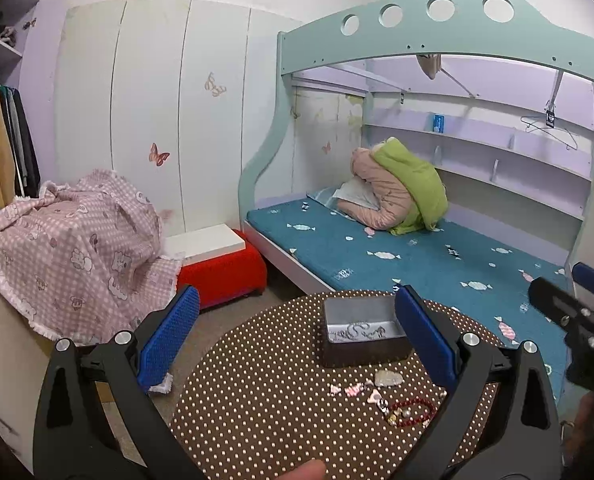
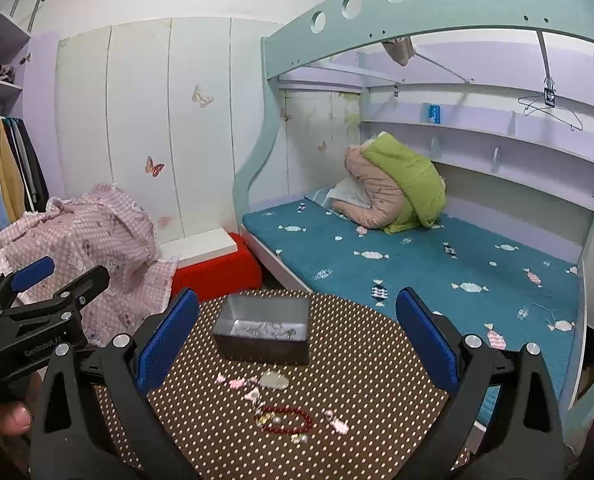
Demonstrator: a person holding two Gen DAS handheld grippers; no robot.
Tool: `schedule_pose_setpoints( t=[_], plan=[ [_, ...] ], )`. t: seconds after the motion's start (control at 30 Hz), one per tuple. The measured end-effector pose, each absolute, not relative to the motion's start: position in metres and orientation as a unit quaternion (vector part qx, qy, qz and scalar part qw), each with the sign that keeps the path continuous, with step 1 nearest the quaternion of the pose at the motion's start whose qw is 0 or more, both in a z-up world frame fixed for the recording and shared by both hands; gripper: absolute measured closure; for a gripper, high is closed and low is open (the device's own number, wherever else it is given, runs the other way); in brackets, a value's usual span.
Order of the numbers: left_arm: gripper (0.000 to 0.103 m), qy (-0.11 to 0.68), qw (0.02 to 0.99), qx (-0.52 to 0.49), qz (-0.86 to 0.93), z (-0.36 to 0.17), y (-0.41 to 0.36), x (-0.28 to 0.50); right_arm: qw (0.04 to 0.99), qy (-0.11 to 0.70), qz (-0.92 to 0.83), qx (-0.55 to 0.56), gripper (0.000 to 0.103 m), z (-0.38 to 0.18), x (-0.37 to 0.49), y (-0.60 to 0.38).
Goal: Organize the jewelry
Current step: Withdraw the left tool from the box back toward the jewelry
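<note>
— Status of both tongs?

— I am holding the left tongs (image 1: 297,344) above the round polka-dot counter (image 1: 257,400), blue pads spread wide, gripping nothing. I am holding the right tongs (image 2: 297,344) over the same counter, equally wide apart and empty. Each tool is showing at the edge of the other's view.

— Where is the jewelry lying?

— A dark tin box (image 2: 263,332) with a silvery interior is sitting at the far side of the counter, near the bed (image 2: 417,264). A silver chain (image 2: 265,328) is lying inside it. In front of the box, on the cloth, a pale oval pendant (image 2: 275,380) is resting beside several small pink pieces (image 2: 237,382). Nearer to me, a red bead bracelet (image 2: 287,420) is lying in a loop, with gold and pearl-like beads touching its edge.

— Contact with any item?

— None. Both tongs are hovering apart from the box and the loose pieces. In the left view, the box is appearing just beside the right-hand pad; whether they are touching, I cannot tell.
</note>
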State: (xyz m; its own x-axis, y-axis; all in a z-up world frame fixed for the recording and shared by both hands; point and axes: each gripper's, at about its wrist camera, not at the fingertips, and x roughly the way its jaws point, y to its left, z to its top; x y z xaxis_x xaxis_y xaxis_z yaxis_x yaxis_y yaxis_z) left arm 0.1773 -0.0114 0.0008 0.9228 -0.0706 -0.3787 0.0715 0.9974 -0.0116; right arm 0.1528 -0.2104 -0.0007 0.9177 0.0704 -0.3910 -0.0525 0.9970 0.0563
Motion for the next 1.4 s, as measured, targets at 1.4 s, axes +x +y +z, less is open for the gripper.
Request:
schedule_pose_setpoints(
  t=[1.4],
  plan=[
    [0.006, 0.402, 0.912, 0.042, -0.066, -0.188, -0.038, 0.283, 0.925, 0.376, -0.027, 0.04, 0.008, -0.116, 0.195, -0.26]
  ],
)
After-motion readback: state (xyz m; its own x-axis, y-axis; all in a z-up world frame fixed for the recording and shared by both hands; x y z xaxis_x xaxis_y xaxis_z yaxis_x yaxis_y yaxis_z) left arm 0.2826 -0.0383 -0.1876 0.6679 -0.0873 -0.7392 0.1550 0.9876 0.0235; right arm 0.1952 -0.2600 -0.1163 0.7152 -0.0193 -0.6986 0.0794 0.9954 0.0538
